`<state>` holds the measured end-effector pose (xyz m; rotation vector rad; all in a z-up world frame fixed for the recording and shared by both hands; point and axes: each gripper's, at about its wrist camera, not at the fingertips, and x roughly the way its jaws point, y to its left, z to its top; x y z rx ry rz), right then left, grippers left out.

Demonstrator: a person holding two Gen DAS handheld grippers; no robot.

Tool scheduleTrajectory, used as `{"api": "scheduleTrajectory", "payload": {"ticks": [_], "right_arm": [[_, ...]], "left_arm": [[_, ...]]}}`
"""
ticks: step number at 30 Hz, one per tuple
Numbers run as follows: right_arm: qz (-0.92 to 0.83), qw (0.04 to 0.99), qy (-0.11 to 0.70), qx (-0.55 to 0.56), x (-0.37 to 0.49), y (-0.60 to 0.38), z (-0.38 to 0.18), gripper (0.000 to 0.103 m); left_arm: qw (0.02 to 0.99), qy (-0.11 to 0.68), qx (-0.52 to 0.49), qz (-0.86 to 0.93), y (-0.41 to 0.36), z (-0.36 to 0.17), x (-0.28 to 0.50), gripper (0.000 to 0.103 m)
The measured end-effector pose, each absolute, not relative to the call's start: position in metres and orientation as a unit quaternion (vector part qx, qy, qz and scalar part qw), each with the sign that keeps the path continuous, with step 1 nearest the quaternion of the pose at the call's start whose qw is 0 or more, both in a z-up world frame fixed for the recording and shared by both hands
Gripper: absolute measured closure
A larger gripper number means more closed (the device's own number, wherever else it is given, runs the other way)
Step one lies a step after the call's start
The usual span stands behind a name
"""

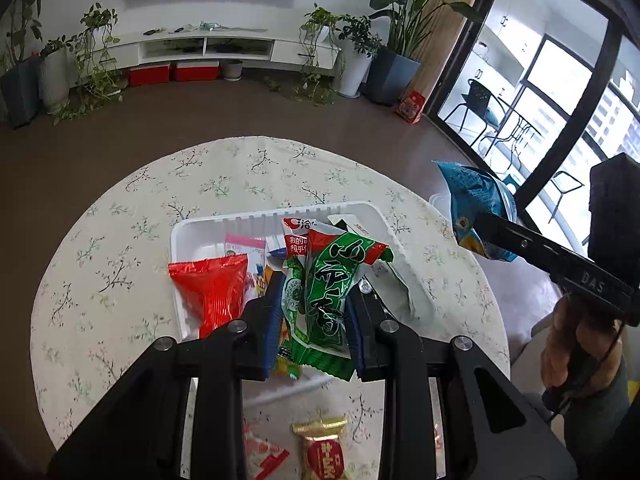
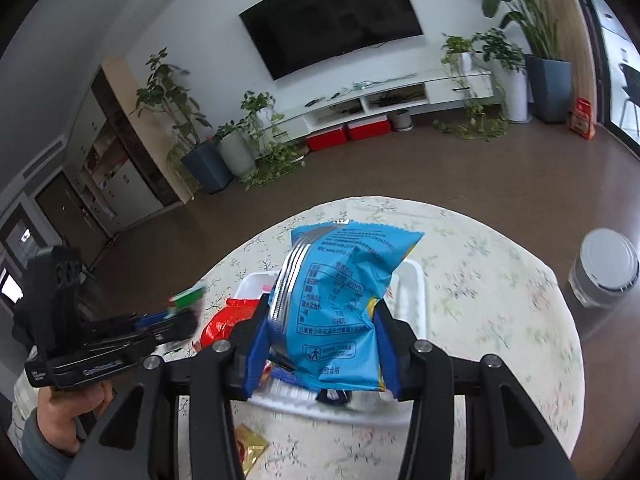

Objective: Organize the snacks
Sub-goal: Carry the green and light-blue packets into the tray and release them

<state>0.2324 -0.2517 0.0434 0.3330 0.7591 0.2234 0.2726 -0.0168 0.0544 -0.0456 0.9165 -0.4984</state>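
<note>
Presently, nearest the left wrist camera, a gold-and-red wrapped snack [image 1: 322,450] and a pink-and-white packet [image 1: 262,456] lie on the floral tablecloth [image 1: 120,248], at the near edge of the round table. Above them, the left gripper [image 1: 312,316] is clenched on a green packet [image 1: 324,300] printed with dark characters, the packet upright between the blue-lined fingers [image 1: 270,320] and held over the near rim of the white tray [image 1: 178,240]. Inside the tray lie a red foil packet [image 1: 212,288], a small pink packet [image 1: 244,246] and a red-and-white packet [image 1: 298,234]; further items beneath are too overlapped to identify. In the right wrist view, the right gripper [image 2: 324,340] is clamped on a blue snack bag [image 2: 340,304], held upright above the same tray [image 2: 416,304], with small print facing the camera. A gold wrapper [image 2: 250,446] lies on the cloth at the near edge. To the right, well apart from the tray, a lidded clear container [image 2: 606,268] stands on the table. Beyond the table: brown floor, potted plants [image 2: 208,152], a white low cabinet [image 1: 208,46] and a wall-mounted television [image 2: 332,16].
</note>
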Motion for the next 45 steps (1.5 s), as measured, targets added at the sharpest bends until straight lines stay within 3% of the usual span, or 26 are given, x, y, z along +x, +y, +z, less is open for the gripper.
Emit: {"api": "scheduleTrajectory", "payload": {"ticks": [9, 26, 28, 29, 30, 32, 45], "right_arm": [[0.117, 0.889, 0.427, 0.115, 0.283, -0.221, -0.004, 0.054], [0.113, 0.877, 0.466, 0.028, 0.293, -0.199, -0.054, 0.05], [0.116, 0.876, 0.467, 0.016, 0.291, -0.195, -0.054, 0.05], [0.116, 0.876, 0.468, 0.011, 0.291, -0.195, -0.055, 0.049], [0.115, 0.876, 0.468, 0.008, 0.29, -0.194, -0.055, 0.049], [0.112, 0.876, 0.469, 0.003, 0.288, -0.194, -0.054, 0.047], [0.104, 0.878, 0.466, -0.006, 0.275, -0.191, -0.046, 0.039]], "left_arm": [[0.847, 0.488, -0.034, -0.208, -0.041, -0.003, 0.351, 0.078], [0.845, 0.503, -0.016, -0.181, -0.061, -0.053, 0.379, 0.076], [0.845, 0.503, -0.015, -0.179, -0.061, -0.053, 0.378, 0.073], [0.846, 0.503, -0.014, -0.178, -0.061, -0.053, 0.378, 0.066], [0.847, 0.502, -0.015, -0.176, -0.061, -0.053, 0.378, 0.052], [0.847, 0.501, -0.018, -0.179, -0.061, -0.052, 0.376, 0.043], [0.85, 0.487, -0.042, -0.196, -0.053, -0.038, 0.36, 0.04]]}}
